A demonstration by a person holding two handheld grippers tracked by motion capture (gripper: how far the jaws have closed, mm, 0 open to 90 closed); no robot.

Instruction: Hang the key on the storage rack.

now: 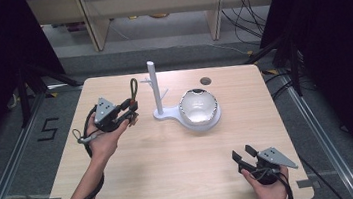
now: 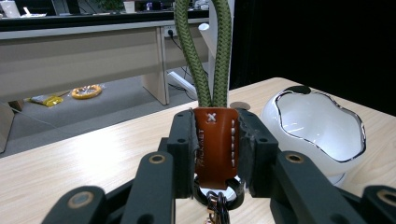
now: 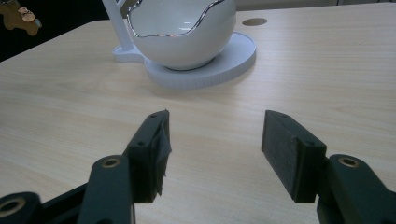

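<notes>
left gripper (image 1: 126,111) grips the keychain strap (image 2: 213,144) left of the white stand (image 1: 155,89) | right gripper (image 1: 244,155) open, empty, well right of the stand, above the desk (image 1: 172,165)

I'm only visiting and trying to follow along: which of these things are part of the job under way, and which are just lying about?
In use:
- green cord strap with brown leather tab, clamped in the left gripper
- white stand with upright post, probably the place to hang it

Lying about:
- white bowl with silver rim on the stand's base
- right gripper, open, idle
- yellow packets on the floor beyond the table
</notes>
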